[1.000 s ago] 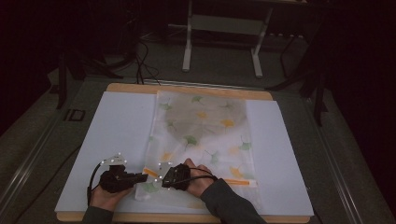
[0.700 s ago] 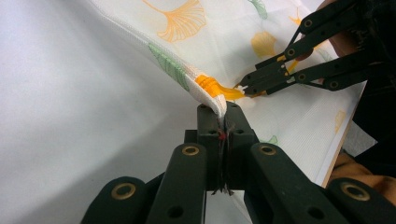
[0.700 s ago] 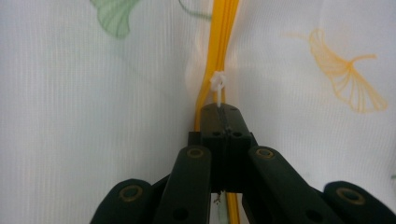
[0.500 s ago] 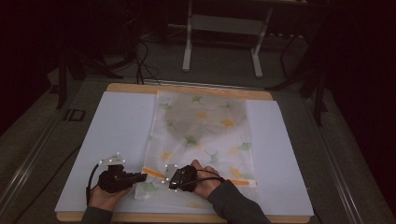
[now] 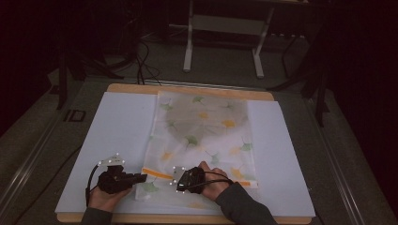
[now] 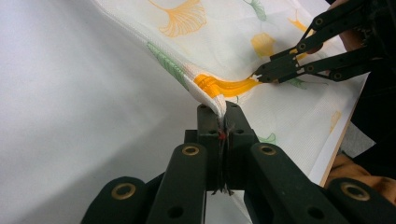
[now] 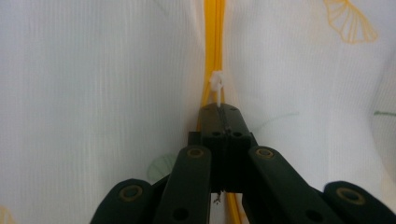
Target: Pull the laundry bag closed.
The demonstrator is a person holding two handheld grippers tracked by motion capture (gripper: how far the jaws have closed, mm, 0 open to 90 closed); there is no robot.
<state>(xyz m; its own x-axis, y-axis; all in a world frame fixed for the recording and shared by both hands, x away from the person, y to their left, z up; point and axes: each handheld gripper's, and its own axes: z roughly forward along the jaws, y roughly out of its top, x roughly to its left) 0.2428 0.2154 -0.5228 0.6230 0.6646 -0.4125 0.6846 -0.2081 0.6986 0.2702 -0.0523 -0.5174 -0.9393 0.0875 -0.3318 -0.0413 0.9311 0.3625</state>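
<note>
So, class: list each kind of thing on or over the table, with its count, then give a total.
Mesh laundry bag with leaf print: 1
Orange zipper: 1
White zipper pull: 1
White table cover: 1
Grippers: 2, left gripper and right gripper
Total: 6

From my remote seat I find almost nothing to read. The one sign is a dark mark on the floor (image 5: 42, 140) just left of the table (image 5: 263, 95), beside its far left corner; it looks like the letters "ID" (image 5: 75, 115), though dim light makes me unsure. I can read no lettering on the table itself.
</note>
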